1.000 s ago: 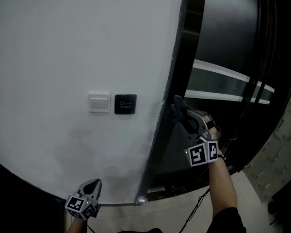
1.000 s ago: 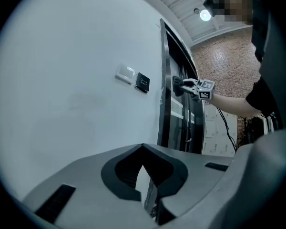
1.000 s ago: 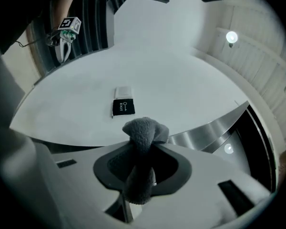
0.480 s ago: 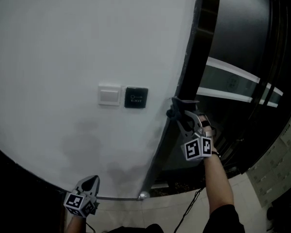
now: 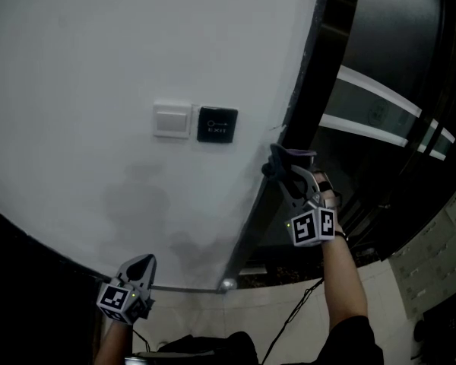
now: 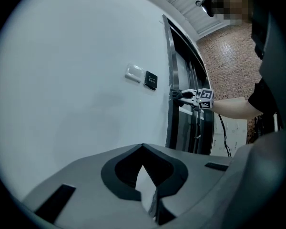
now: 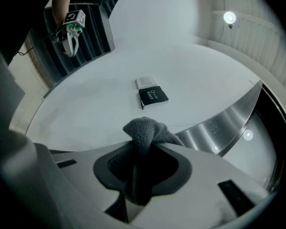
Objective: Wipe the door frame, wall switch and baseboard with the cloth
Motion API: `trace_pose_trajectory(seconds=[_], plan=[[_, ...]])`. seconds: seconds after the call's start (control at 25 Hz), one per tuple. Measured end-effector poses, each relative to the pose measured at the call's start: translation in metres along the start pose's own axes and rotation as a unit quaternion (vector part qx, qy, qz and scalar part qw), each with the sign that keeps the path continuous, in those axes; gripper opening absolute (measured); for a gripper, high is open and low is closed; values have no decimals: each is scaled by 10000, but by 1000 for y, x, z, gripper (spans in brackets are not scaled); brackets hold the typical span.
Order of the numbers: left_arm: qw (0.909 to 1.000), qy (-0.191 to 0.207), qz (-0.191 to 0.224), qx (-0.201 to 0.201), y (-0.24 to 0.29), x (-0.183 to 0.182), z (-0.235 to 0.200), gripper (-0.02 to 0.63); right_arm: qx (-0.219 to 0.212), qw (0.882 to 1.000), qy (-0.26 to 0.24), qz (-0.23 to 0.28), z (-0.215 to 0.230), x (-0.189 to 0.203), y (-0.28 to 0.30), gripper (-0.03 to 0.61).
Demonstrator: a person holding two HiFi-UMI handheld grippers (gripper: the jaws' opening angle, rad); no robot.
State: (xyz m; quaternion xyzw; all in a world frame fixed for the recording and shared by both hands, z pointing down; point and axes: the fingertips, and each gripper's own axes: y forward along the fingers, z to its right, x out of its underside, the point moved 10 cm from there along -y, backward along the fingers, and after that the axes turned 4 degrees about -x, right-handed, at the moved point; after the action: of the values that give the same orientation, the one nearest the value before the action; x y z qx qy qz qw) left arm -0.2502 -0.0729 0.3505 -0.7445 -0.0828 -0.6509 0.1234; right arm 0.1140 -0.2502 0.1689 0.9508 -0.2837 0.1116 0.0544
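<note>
- Right tongs (image 5: 280, 162) pinch a bunched dark grey cloth (image 7: 144, 131), raised to the door frame (image 5: 319, 59) where it meets the white wall (image 5: 99, 52). The person's arm reaches up from below.
- The cloth sits clamped between the two jaws with a wad pushed out past the tips. That placement seems meant to let fabric, not plastic, meet the surface.
- In the head view the wad lies against or just beside the frame's edge; actual contact cannot be confirmed. The right gripper view shows the frame's brushed-metal face (image 7: 224, 123) curving close beneath the cloth.
- The white wall switch (image 5: 172, 120) and a black exit button (image 5: 216, 125) sit side by side on the wall, to the left of the cloth and slightly above it. Both lie near enough to be a likely next stop after the frame.
- Left tongs (image 5: 143, 268) hang low near the foot of the wall with the jaws pressed together on nothing. Only a sliver of wall shows through their notch. Held well apart from the work, they appear parked out of the way.
- The baseboard is hard to make out at the dark bottom edge of the wall, by the tiled floor (image 5: 289, 310).
</note>
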Motion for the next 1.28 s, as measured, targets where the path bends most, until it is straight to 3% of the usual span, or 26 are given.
trace_pose_trajectory(seconds=[0.96,1.28], plan=[[9997,-3,-254,-63,-1,6,19,2,-787,9959,433,-53,-96,26,0,86],[9995,16,-313,-18,12,10,19,2,-1028,9914,804,-98,-130,38,5,86]])
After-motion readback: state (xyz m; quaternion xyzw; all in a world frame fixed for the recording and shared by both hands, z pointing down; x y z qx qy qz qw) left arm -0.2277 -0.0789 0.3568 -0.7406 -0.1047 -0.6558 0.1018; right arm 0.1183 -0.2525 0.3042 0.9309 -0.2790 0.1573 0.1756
